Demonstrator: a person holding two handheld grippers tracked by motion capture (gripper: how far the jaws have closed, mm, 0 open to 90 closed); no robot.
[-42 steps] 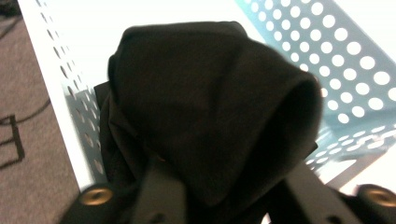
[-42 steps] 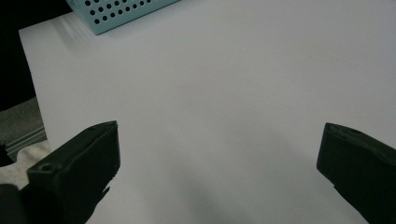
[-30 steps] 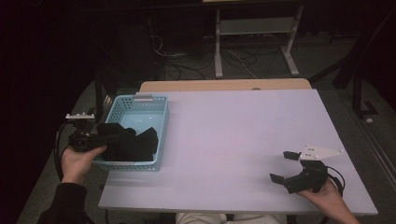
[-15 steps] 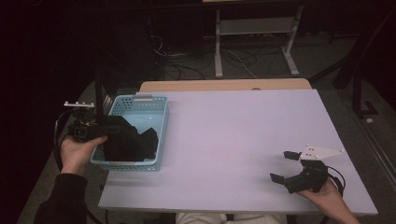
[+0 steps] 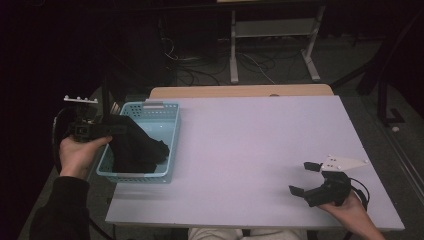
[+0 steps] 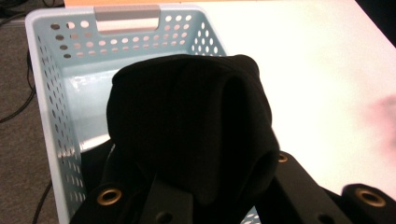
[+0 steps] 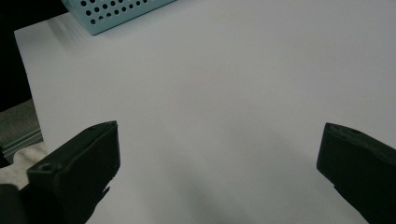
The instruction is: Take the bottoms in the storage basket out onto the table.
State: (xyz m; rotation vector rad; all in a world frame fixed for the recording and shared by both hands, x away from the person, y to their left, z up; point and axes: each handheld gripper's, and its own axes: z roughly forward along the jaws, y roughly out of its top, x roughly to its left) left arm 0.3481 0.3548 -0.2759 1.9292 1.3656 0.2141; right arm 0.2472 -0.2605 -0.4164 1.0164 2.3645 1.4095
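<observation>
Left hand: [image 5: 80,152] at the left edge of the high view, raised beside the basket [image 5: 165,150].
Left gripper: [image 5: 107,129] clamped on the black cloth [image 5: 132,145].
Cloth: hangs into the basket.
Right gripper: [image 5: 305,177] lower right, jaws wide apart over the table [image 5: 250,145], holding nothing.

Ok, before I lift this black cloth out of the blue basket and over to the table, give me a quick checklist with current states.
1. Left gripper clamped on the black cloth: ok, jaws shut on a bunched fold.
2. Cloth free of the basket: not ok, its lower part hangs inside.
3. Cloth snagged on the basket's holes: cannot tell.
4. Table bare for setting down: ok.
5. Right gripper ready to help: ok, open, resting low near the table's front right.
</observation>
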